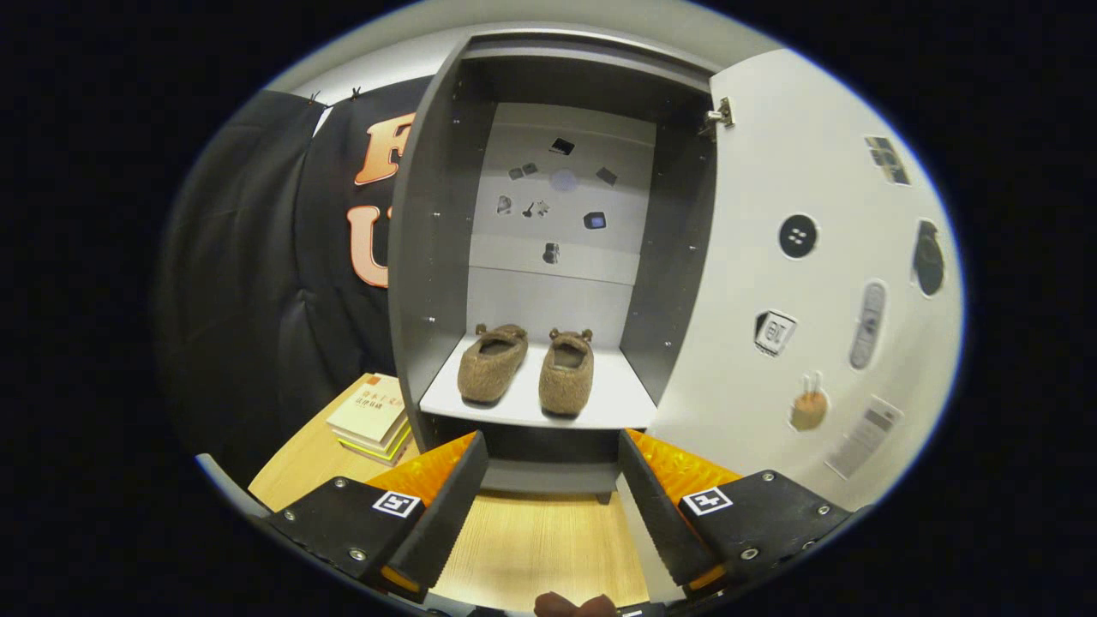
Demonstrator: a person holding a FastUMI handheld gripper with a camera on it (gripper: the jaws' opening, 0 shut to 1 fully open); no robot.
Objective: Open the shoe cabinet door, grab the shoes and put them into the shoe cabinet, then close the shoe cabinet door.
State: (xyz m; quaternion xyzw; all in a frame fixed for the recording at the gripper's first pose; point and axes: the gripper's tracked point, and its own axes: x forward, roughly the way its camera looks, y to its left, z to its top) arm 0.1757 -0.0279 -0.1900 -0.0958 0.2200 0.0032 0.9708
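Shoes [527, 374], a pair of brown fuzzy slippers, sit side by side on the white shelf [531, 403] inside the shoe cabinet [428, 257], toes pointing toward the back panel, the two close together but not touching. Dark side walls frame the cabinet, and its pale back panel carries several small stickers [553, 201]. The cabinet door [823, 283] stands swung open to the right, its inner face white and dotted with more stickers, a metal hinge [720, 116] showing at its top corner. The claw [553, 480] hovers in front of the cabinet's lower edge, its two fingers spread wide with nothing between them; the slippers lie beyond them, well apart. To the left of the cabinet, a small stack of books [373, 417] rests on the light wooden surface [536, 548], just beside the cabinet's side wall. Black quilted cloth hangs as the booth's wall behind the books. A fingertip [570, 605] shows below and between the fingers.
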